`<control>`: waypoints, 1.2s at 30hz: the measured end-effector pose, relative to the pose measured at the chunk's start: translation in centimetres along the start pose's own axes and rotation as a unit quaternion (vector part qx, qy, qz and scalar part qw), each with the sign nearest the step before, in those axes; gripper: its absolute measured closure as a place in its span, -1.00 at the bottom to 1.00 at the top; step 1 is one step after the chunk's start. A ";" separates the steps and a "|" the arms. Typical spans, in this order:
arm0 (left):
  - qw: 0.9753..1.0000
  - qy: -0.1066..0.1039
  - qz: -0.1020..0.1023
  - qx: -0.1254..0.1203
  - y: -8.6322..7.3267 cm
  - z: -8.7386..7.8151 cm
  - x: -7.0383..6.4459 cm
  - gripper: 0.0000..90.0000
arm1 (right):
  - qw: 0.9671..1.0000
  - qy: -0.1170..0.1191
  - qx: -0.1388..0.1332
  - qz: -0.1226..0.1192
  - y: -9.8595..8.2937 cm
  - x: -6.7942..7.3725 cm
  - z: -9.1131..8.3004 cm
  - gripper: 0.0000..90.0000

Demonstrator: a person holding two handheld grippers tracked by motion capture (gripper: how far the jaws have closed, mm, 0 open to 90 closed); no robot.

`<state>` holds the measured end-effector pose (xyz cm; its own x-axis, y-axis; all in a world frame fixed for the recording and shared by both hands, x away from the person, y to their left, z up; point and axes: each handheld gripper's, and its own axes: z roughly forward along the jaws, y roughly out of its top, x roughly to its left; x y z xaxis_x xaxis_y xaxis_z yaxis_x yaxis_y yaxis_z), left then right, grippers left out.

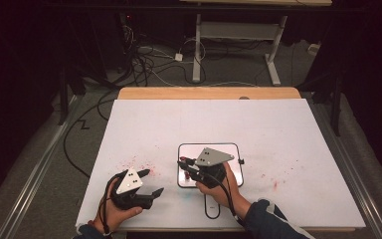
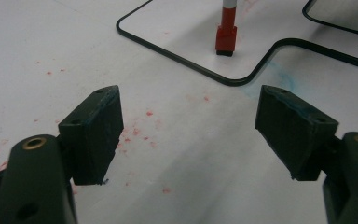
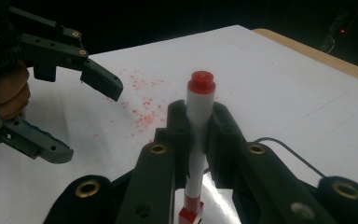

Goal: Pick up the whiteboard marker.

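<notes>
Two grippers are at work near the front edge of the table, and only one has anything in it. The left gripper (image 1: pixel 155 194) sits closest to the person, low over the white sheet (image 1: pixel 278 129), its jaws spread wide apart with nothing between them; in its own view the pads (image 2: pixel 98 126) show smears of blue and the paper beneath is speckled with red marks (image 2: pixel 142 133).

Just beyond it, the right gripper (image 3: pixel 199 116) is clamped on a red marker (image 3: pixel 199 130) — held upright by the white barrel, the red end up and the capped or stepped red end down on the small whiteboard (image 1: pixel 234 149). In the left gripper view the marker's lower end (image 2: pixel 226 39) stands inside the board's dark rim, touching its surface.

The grip looks narrow: the jaws pinch a smooth round barrel, so a sideways push or a tilt of the hand could let the marker pivot or slide between the pads. If the tip is bare, any drag would streak the board or, past the rim, the sheet. If the left gripper comes in to pull a cap, misaligned jaws could knock the marker askew — and the two tools are already near each other. Farther back, the far table half lies bare, so nothing there threatens.
</notes>
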<state>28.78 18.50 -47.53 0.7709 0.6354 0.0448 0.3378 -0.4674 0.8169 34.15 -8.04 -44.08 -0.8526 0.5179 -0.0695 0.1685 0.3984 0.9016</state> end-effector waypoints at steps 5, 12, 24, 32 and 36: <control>1.000 -0.007 0.000 -0.001 0.0 0.0 -0.1 -0.47 | 1.000 -0.014 0.010 -0.006 -0.5 -0.9 -1.5 0.81; 1.000 -0.004 -0.003 0.000 0.1 0.1 -0.1 -0.49 | 0.997 -0.065 0.033 -0.013 -1.7 -3.4 -5.1 0.81; 1.000 -0.007 0.000 0.005 0.2 0.3 -0.2 -0.49 | 0.994 -0.102 0.029 0.020 -3.4 -6.3 -8.4 0.81; 1.000 -0.008 0.002 0.005 0.1 0.3 -0.1 -0.50 | 0.996 -0.078 0.034 0.012 -3.1 -5.2 -8.2 0.81; 1.000 -0.008 0.005 0.006 0.2 0.3 -0.2 -0.50 | 0.995 -0.093 0.044 0.000 -3.2 -5.4 -8.7 0.81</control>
<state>28.90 18.11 -47.59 0.7821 0.6217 0.0438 0.3371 -0.4811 0.8092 33.93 -18.64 -42.87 -0.7482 0.6451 -0.1550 0.2170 0.4587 0.8617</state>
